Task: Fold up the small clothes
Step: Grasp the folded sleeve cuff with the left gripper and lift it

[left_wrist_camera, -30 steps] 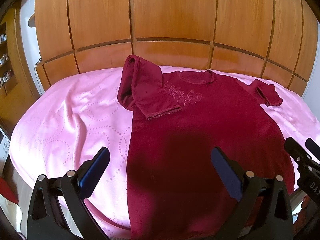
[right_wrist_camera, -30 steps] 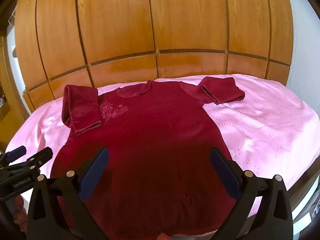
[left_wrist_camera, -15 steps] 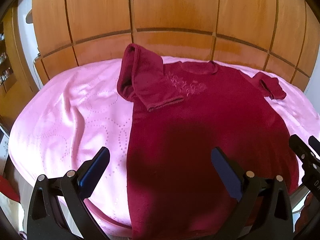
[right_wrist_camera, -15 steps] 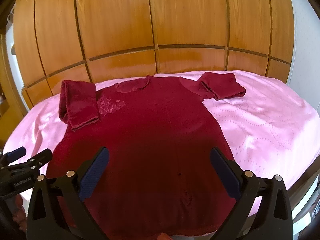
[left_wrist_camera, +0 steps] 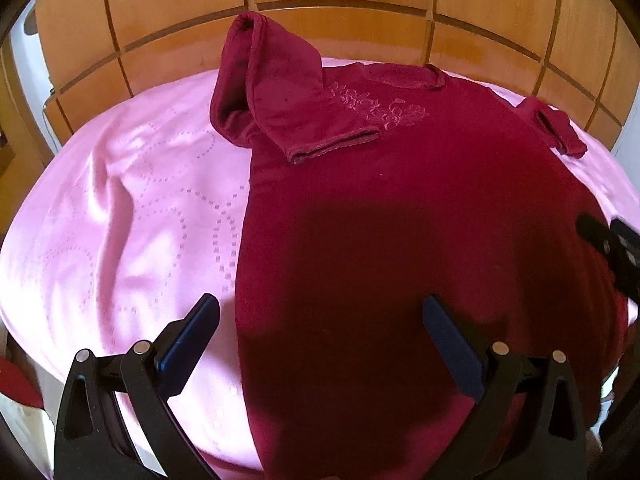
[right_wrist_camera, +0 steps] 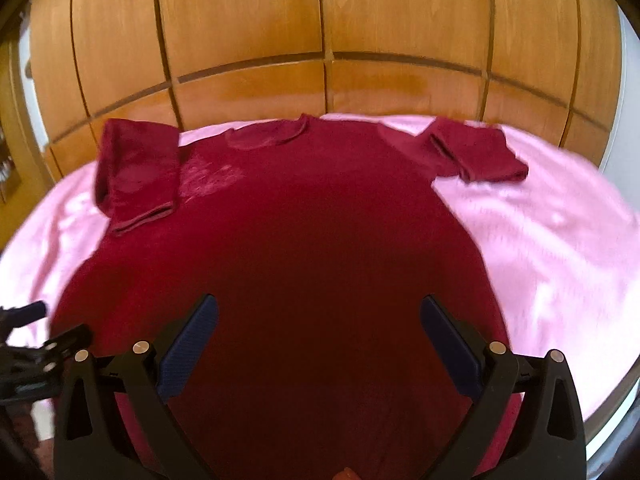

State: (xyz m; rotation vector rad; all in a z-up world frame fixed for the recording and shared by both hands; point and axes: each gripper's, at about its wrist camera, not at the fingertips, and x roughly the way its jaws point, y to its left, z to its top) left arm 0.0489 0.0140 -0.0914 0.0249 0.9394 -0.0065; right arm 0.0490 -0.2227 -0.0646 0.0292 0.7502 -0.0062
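A dark red sweater (left_wrist_camera: 380, 208) (right_wrist_camera: 288, 248) lies flat on a pink bedcover, neck toward the wooden headboard. Its left sleeve (left_wrist_camera: 280, 92) (right_wrist_camera: 136, 172) is folded in over the chest, beside a floral embroidery (left_wrist_camera: 376, 106). The right sleeve (right_wrist_camera: 476, 152) (left_wrist_camera: 558, 132) is folded back on itself at the shoulder. My left gripper (left_wrist_camera: 320, 340) hovers open over the sweater's lower left edge, empty. My right gripper (right_wrist_camera: 318, 340) hovers open over the lower middle of the sweater, also empty. Each gripper shows at the edge of the other's view.
The pink bedcover (left_wrist_camera: 132, 216) (right_wrist_camera: 560, 240) spreads to both sides of the sweater. A panelled wooden headboard (right_wrist_camera: 320, 28) stands right behind the bed. The bed's edge runs at the lower right (right_wrist_camera: 612, 396) in the right wrist view.
Both grippers have moved forward and lower over the sweater, which now fills more of each view. The sweater itself has not shifted.
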